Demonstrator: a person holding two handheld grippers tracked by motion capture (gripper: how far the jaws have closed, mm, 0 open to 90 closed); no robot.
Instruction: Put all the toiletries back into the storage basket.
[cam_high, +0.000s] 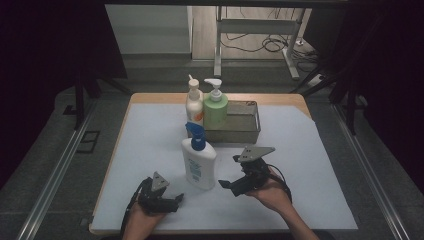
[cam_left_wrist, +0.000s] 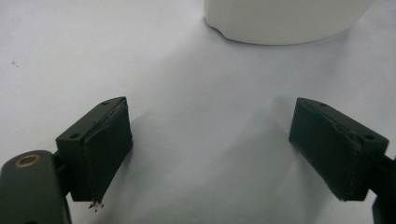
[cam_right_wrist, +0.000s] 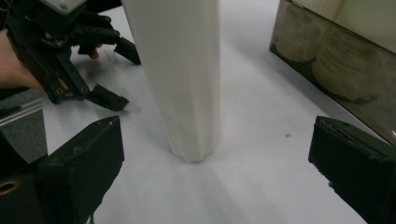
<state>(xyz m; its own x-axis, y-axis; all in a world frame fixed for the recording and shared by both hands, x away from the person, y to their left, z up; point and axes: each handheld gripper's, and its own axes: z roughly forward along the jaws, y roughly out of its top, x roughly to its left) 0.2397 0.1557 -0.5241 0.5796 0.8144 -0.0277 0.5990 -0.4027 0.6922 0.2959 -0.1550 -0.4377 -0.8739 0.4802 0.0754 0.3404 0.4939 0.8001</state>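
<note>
I have both grippers low in the frame of the high view, flanking the white spray bottle (cam_high: 199, 161) that stands upright at the centre of the table's white sheet (cam_high: 320, 190). My left gripper (cam_high: 172, 201) sits at the lower left, just beside the bottle's base, jaws spread wide with nothing between them; in the left gripper view the bottle's rounded foot (cam_left_wrist: 285, 21) lies ahead at the top edge, clear of both pads. My right gripper (cam_high: 229, 186) is at the lower centre-right, jaws also apart; its own view has the bottle's white body (cam_right_wrist: 180, 74) rising between the two jaws but touching neither.

I judge the work barely begun: nothing is grasped, the bottle hasn't been lifted, and closing on it is all still to come.

Count: three bottles — the blue-capped spray bottle, a white pump bottle (cam_high: 194, 102) and a green pump bottle (cam_high: 215, 107), the last two standing side by side at the upper centre against one metal tray (cam_high: 247, 131), which looks empty.
</note>
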